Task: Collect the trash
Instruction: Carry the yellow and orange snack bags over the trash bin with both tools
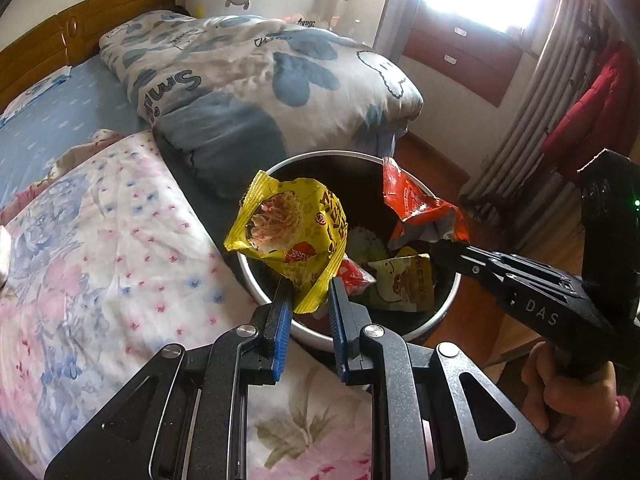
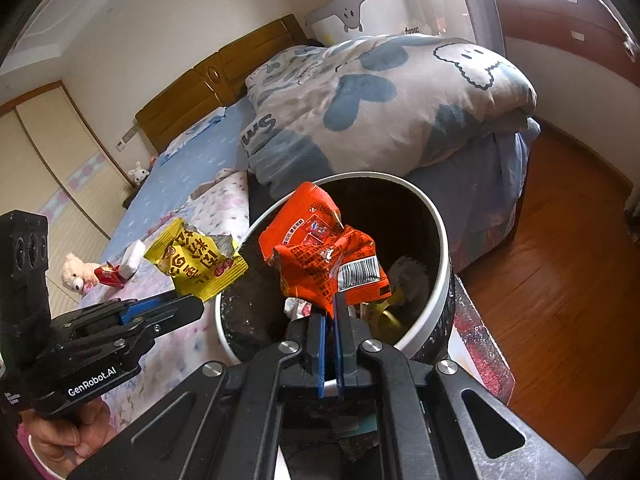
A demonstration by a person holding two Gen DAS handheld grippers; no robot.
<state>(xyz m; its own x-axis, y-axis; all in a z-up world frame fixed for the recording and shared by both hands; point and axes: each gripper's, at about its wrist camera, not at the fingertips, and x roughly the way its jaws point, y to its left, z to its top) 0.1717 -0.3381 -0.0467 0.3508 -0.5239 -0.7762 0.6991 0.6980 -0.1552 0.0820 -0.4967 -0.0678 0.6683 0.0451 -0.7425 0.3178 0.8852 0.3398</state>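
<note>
Both jaws gripped wrappers, left gripper a yellow packet, right gripper an orange packet, over the bin.

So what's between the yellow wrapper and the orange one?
Only air, above the open bin. In the right wrist view, the yellow wrapper and orange wrapper hang apart, with nothing between them.

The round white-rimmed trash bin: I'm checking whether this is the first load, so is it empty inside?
No. Inside the round white-rimmed trash bin, a crumpled yellow wrapper and other scraps already lie at the bottom.
</note>
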